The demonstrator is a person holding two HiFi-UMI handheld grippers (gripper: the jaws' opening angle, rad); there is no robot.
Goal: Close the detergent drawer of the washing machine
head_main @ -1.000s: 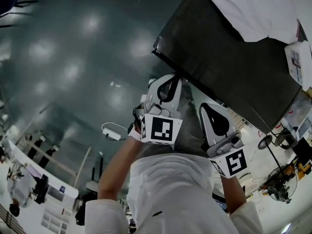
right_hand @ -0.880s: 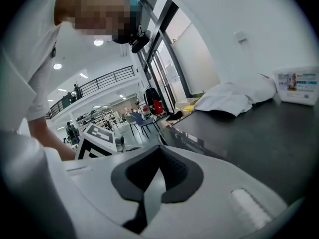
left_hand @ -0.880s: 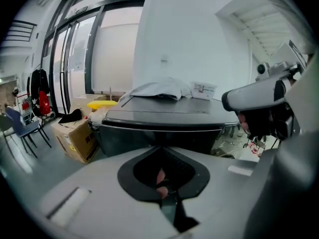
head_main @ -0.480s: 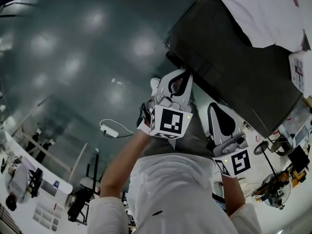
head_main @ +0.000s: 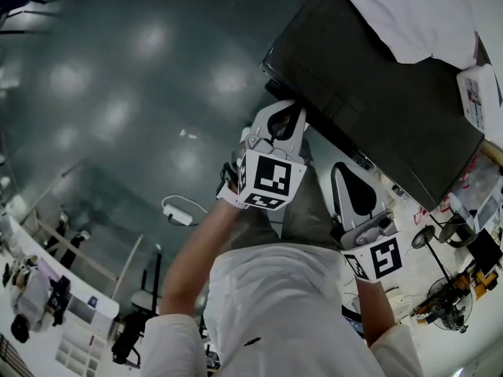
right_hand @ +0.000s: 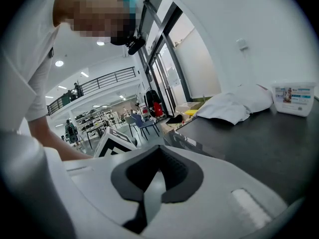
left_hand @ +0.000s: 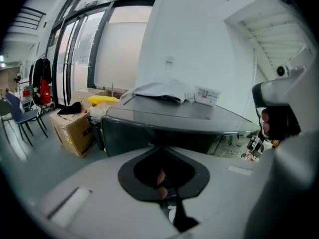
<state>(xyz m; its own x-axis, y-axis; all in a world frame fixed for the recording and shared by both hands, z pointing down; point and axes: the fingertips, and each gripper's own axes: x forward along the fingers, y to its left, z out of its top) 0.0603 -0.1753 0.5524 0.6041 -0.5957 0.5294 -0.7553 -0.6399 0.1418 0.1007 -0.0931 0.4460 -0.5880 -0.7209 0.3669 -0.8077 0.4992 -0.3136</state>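
The dark washing machine (head_main: 377, 108) fills the upper right of the head view. I cannot make out its detergent drawer in any view. My left gripper (head_main: 286, 110) is shut and empty, with its tip close to the machine's front edge. In the left gripper view the same gripper (left_hand: 161, 147) points at the dark front panel (left_hand: 144, 133). My right gripper (head_main: 346, 173) is lower, beside the left, also shut with nothing in it. In the right gripper view this gripper (right_hand: 158, 148) looks across the machine's top (right_hand: 259, 133).
A white cloth (head_main: 409, 14) and a white labelled tub (right_hand: 293, 97) lie on the machine's top. A cardboard box (left_hand: 75, 131) stands on the floor to the machine's left. A white cable with a plug (head_main: 179, 214) lies on the grey floor. A fan (head_main: 452, 301) stands at the lower right.
My left gripper has risen and moved closer to the machine's front edge. The right gripper has hardly moved.
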